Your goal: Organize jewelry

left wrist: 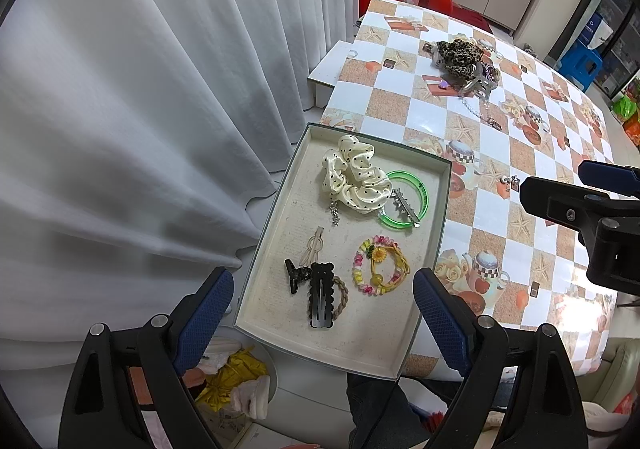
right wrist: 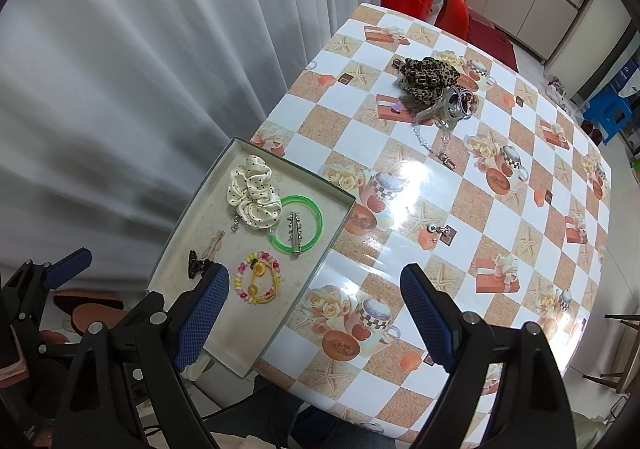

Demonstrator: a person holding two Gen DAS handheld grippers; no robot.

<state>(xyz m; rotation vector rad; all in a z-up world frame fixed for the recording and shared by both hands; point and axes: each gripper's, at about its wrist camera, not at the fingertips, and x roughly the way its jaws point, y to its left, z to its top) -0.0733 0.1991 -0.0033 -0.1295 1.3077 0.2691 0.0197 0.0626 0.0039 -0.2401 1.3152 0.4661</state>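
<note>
Lying between both splayed, empty grippers: tray of hair accessories under left gripper; earring at twelve o'clock from right gripper.

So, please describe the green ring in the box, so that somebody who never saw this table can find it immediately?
Start at the shallow grey box on the table's corner nearest the curtain. The green bangle lies at its far right side, beside the cream dotted scrunchie. It is the only clear green hoop, with a silver spiked clip lying across it.
</note>
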